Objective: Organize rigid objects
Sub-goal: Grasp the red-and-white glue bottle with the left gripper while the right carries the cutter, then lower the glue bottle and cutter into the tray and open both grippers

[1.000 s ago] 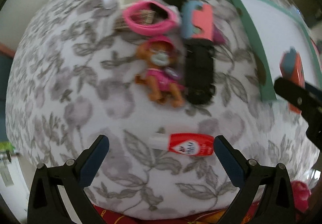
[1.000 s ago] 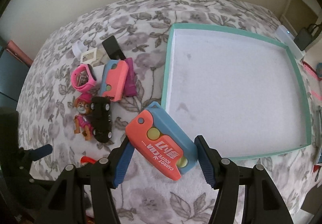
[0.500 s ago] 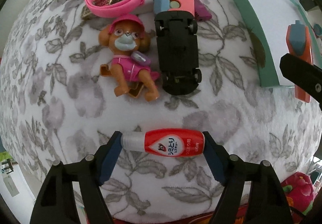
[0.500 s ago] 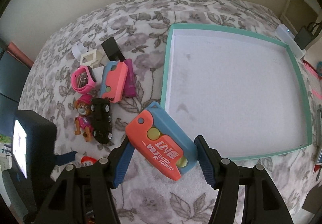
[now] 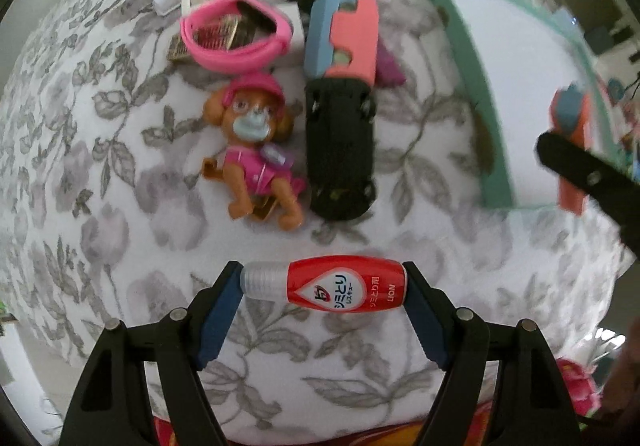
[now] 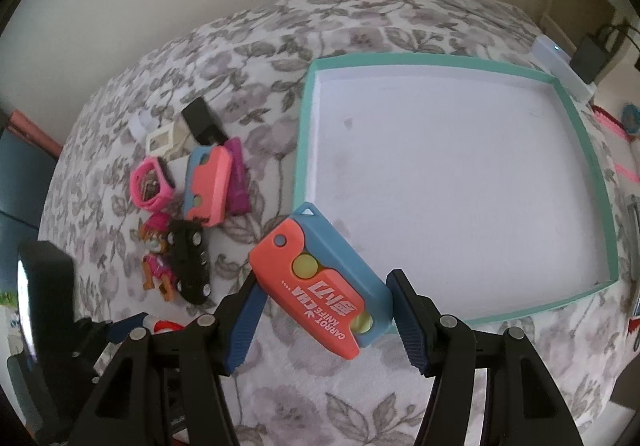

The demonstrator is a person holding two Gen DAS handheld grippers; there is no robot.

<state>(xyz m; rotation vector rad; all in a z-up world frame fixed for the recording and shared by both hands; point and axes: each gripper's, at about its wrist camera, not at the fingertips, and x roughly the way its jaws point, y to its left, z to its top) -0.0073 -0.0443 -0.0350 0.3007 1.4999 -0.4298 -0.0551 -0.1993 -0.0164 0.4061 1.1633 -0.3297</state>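
A small red plastic bottle with a clear cap and white label (image 5: 326,288) was held lengthwise between the blue pads of the left gripper (image 5: 323,288), the jaws closed onto its two ends, with the floral grey-and-white bedspread (image 5: 120,205) beneath it. An orange-and-blue plastic carrot knife case (image 6: 322,282) was clamped at a slant between the ridged blue pads of the right gripper (image 6: 322,304), its far blue corner lying over the near left edge of the shallow teal-rimmed white tray (image 6: 576,113); whether it touched the rim could not be told. The right gripper was seen from the left wrist view as a black finger at the right, just beside the tray's near corner. Beyond the bottle, well apart from it, a brown toy puppy in a pink outfit (image 5: 254,153) was lain just beside an overturned black toy car (image 5: 340,153). Farther off, a second orange-and-blue case (image 5: 344,37) was touched by the car's far end, with a magenta block (image 5: 388,65) at its right and a pink rubber wristband (image 5: 236,31) at its left. A band of bare bedspread was left between this cluster and the tray's left wall, and the tray's white floor was shown unoccupied.
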